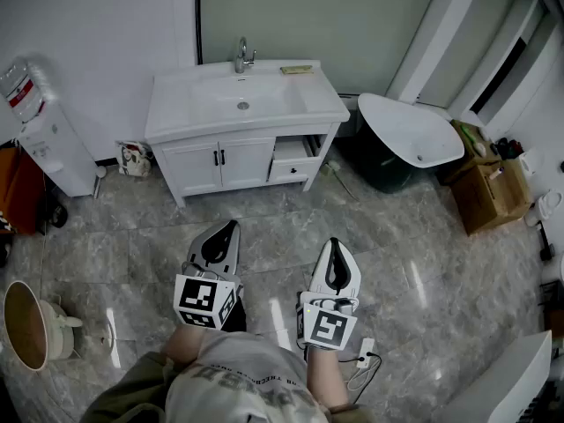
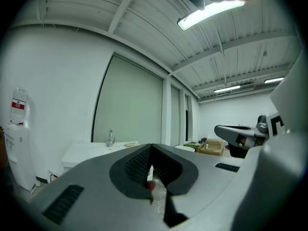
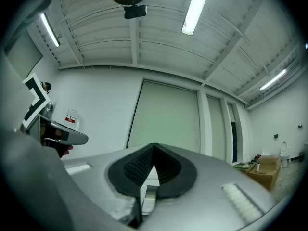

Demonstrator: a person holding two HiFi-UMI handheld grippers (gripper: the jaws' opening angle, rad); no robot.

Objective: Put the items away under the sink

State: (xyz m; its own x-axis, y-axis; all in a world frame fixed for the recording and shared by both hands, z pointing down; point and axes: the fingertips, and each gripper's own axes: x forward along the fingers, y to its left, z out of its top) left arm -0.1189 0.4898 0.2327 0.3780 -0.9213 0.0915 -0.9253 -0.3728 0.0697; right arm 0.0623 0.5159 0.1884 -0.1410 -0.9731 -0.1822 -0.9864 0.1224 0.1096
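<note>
A white sink cabinet (image 1: 238,122) stands against the far wall, with a tap (image 1: 242,56) at the back of its basin and a flat yellowish item (image 1: 297,70) on the counter's right rear. Its two doors (image 1: 220,162) are closed; a small drawer (image 1: 291,150) at the right stands pulled out. My left gripper (image 1: 228,228) and right gripper (image 1: 337,245) hang side by side over the grey floor, well short of the cabinet. Both are shut with nothing between the jaws. In the left gripper view the sink cabinet (image 2: 96,150) shows past the left gripper (image 2: 150,148).
A water dispenser (image 1: 48,135) stands left of the cabinet, a small bag (image 1: 134,159) beside it. A white tub (image 1: 410,135) and cardboard boxes (image 1: 489,188) sit to the right. A round basket (image 1: 26,324) lies at the left. A power strip (image 1: 363,352) lies near my feet.
</note>
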